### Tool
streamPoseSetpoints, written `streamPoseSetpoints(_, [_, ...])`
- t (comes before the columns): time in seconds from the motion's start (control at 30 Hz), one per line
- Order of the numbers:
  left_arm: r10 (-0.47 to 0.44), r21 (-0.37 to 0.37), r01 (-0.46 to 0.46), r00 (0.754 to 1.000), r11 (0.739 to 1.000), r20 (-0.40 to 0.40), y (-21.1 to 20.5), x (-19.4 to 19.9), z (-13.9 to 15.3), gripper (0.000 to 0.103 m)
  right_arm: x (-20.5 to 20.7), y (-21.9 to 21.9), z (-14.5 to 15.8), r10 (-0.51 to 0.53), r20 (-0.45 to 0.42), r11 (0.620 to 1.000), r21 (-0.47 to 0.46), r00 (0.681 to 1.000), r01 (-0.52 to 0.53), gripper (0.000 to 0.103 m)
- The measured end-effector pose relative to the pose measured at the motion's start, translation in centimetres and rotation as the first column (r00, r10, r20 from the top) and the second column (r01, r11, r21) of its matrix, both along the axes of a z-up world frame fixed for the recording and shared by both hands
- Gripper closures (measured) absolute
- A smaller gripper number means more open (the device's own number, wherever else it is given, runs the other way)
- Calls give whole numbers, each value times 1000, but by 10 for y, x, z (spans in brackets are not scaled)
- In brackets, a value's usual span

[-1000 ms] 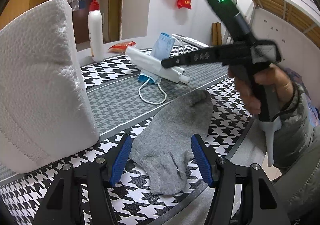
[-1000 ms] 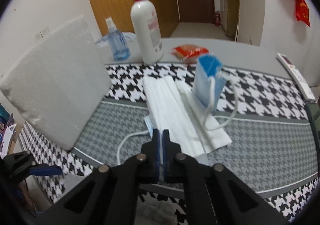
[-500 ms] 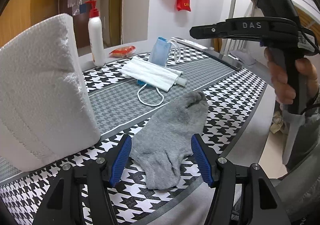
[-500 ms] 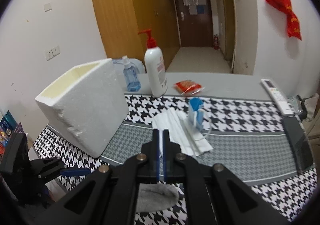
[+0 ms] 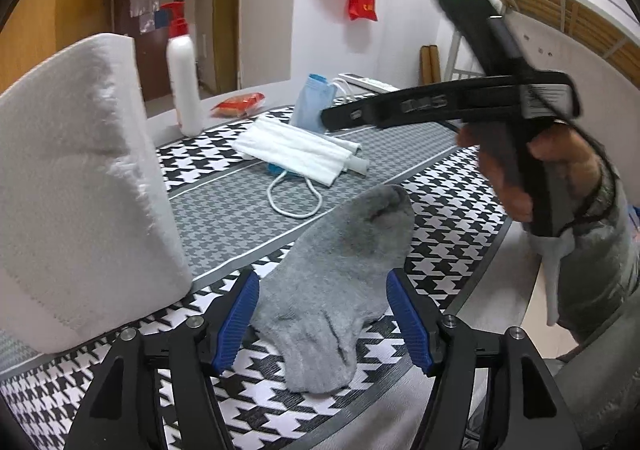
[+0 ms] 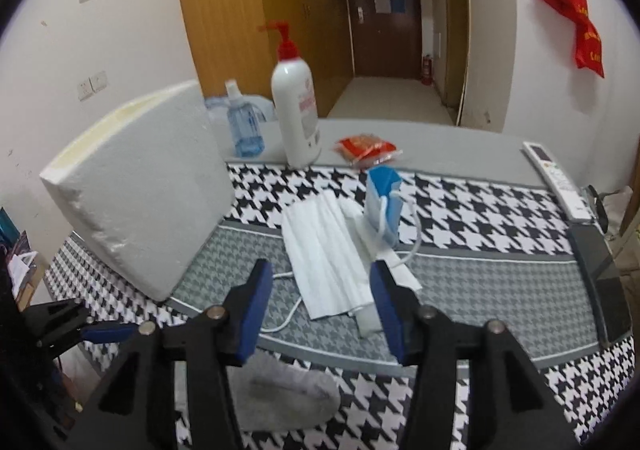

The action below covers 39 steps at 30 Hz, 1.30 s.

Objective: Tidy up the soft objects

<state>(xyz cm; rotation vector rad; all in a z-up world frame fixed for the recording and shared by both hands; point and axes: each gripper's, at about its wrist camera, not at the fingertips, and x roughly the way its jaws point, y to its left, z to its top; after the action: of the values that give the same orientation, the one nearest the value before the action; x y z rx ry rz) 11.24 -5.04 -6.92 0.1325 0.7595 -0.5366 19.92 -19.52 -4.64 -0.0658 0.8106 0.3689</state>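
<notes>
Grey sock lies flat just right of the foam box, straddled untouched by the opening left gripper; right gripper, opening and empty, is best centred over the white mask before closing.

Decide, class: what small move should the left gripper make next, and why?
Probably ease the left gripper down and close on the grey sock. Its jaws are opening, the sock lies flat between the blue pads, unpinched, beside the white foam box. The right gripper, also opening, holds nothing.
</notes>
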Motion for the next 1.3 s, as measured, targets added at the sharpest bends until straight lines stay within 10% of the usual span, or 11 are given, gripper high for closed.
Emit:
streamPoseSetpoints(0.4, [-16,59,22,994,998,-105,-9,25,-21,29,29,19,-30,91,-69,993,-72,994,-96,48])
streamPoseSetpoints(0.77, [-6,110,13,998,994,-69,-13,28,-21,93,31,20,-34,95,-80,991,-87,992,-102,48])
streamPoseSetpoints(1.03, [-18,68,21,999,997,-46,-6,17,-14,94,33,24,-38,99,-85,989,-102,991,-107,48])
streamPoseSetpoints(1.3, [-3,57,4,1000,998,-23,0,10,-10,94,36,22,-45,70,-107,988,-128,992,-84,96])
